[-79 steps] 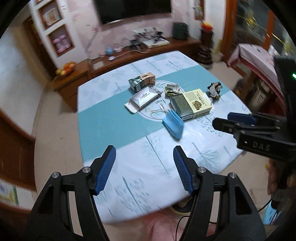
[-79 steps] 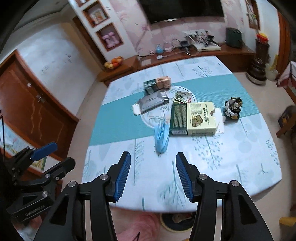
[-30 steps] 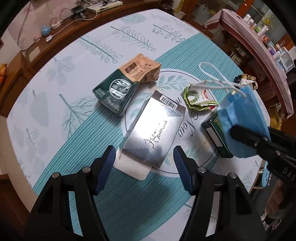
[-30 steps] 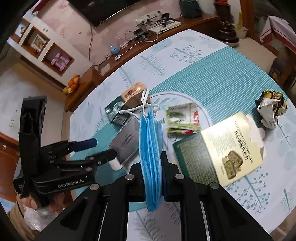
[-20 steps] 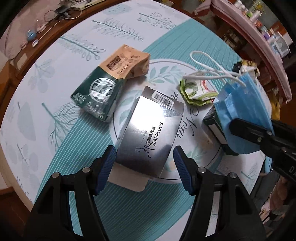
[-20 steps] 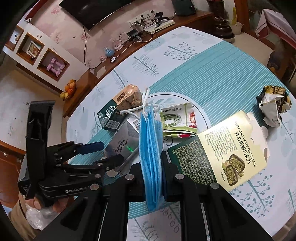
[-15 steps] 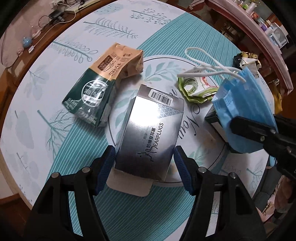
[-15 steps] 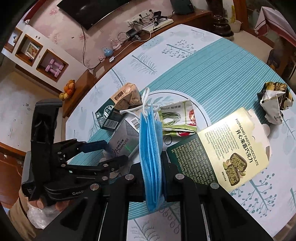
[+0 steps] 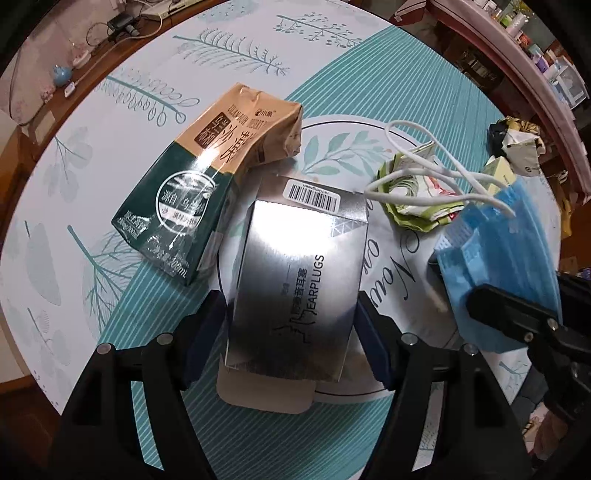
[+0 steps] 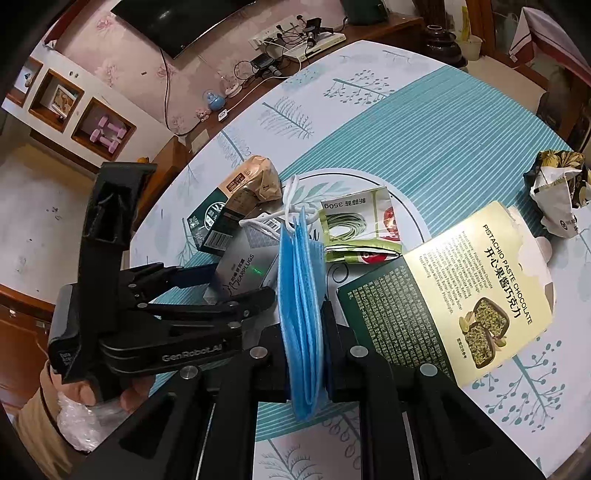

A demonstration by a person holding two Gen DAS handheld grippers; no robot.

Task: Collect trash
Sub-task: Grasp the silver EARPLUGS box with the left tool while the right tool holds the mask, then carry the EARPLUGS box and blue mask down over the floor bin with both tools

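The silver earplug box [image 9: 295, 288] lies on the table [image 9: 424, 122] between the left gripper's [image 9: 291, 325] 2 wide-open jaws, which just opened more. The right gripper [image 10: 303, 332] pinches a blue mask [image 10: 301, 295].

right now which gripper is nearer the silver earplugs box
Left. The left gripper straddles the silver earplugs box, jaws just opening wider; the right gripper holds the blue mask beside it.

A home living room: wall television [image 10: 173, 22], display shelves [image 10: 74, 110], patterned tablecloth [image 10: 406, 122] on table.
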